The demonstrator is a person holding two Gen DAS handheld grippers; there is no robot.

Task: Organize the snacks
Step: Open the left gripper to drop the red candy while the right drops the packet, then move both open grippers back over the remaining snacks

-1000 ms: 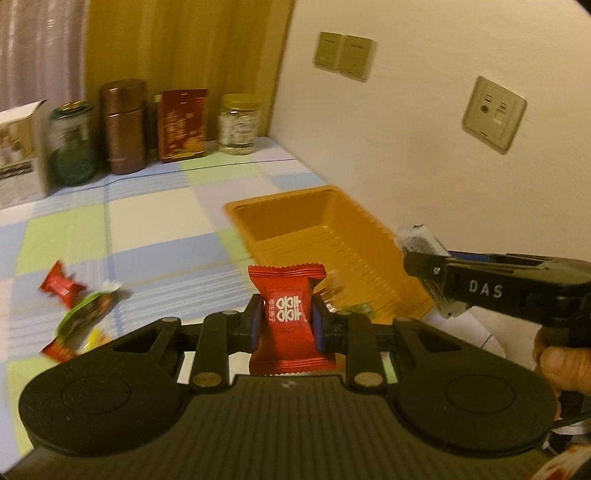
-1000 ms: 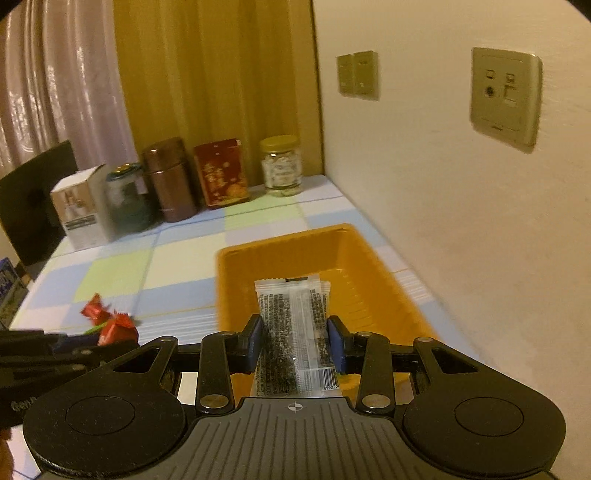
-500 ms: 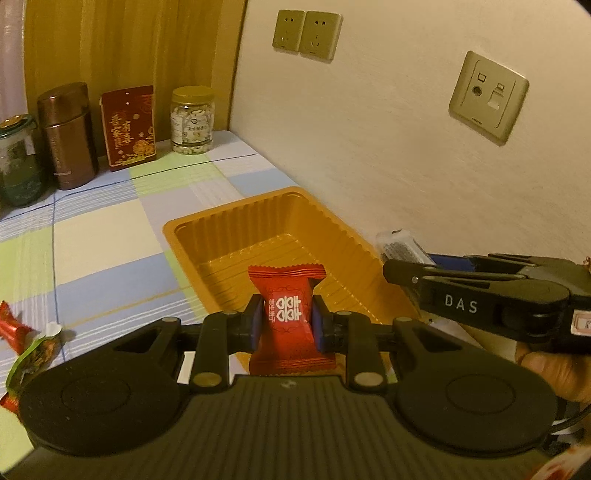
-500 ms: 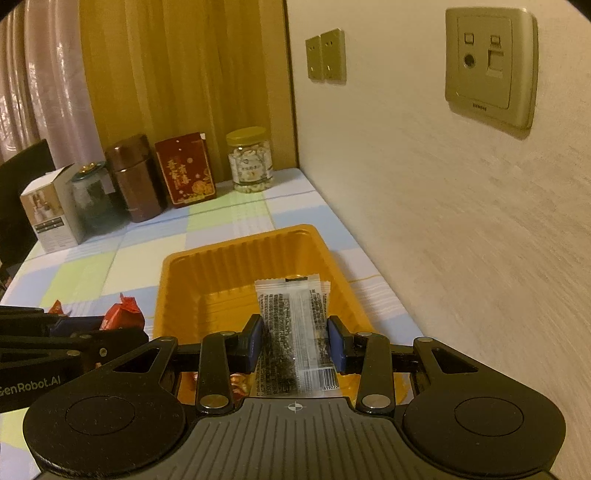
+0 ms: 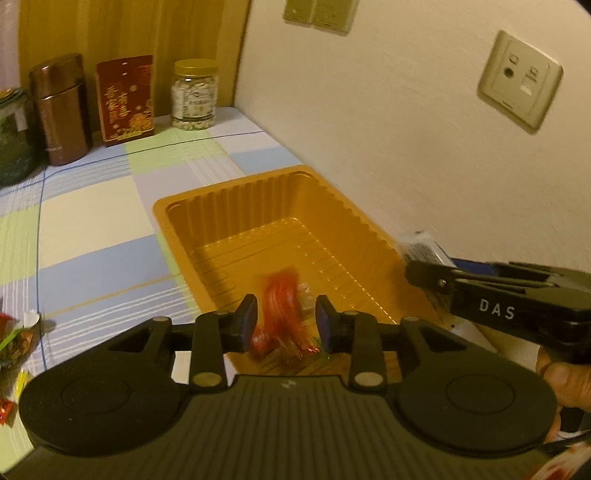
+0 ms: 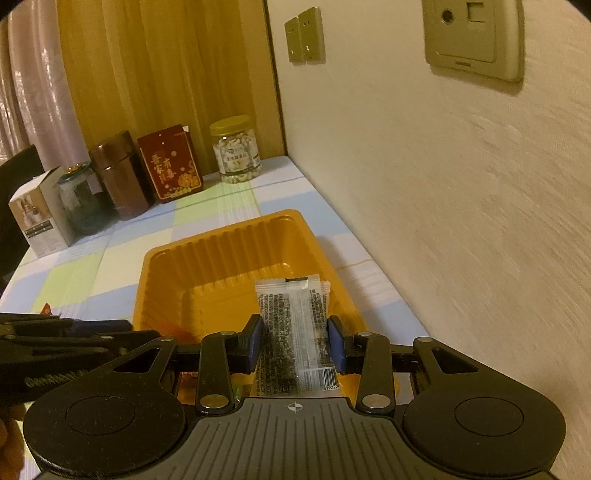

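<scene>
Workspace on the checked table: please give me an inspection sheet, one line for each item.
Surface: checked tablecloth, against a wall.
Job's things: orange tray; red candy, blurred, dropping into it; clear seaweed packet over the tray; loose candies at the left edge.
Clutter: brown canister, red box, nut jar, white carton.
Grippers: left gripper jaws opening, candy free; right gripper clamps the packet.
Cables: nothing seen.
Surroundings: curtain, wall sockets.
</scene>
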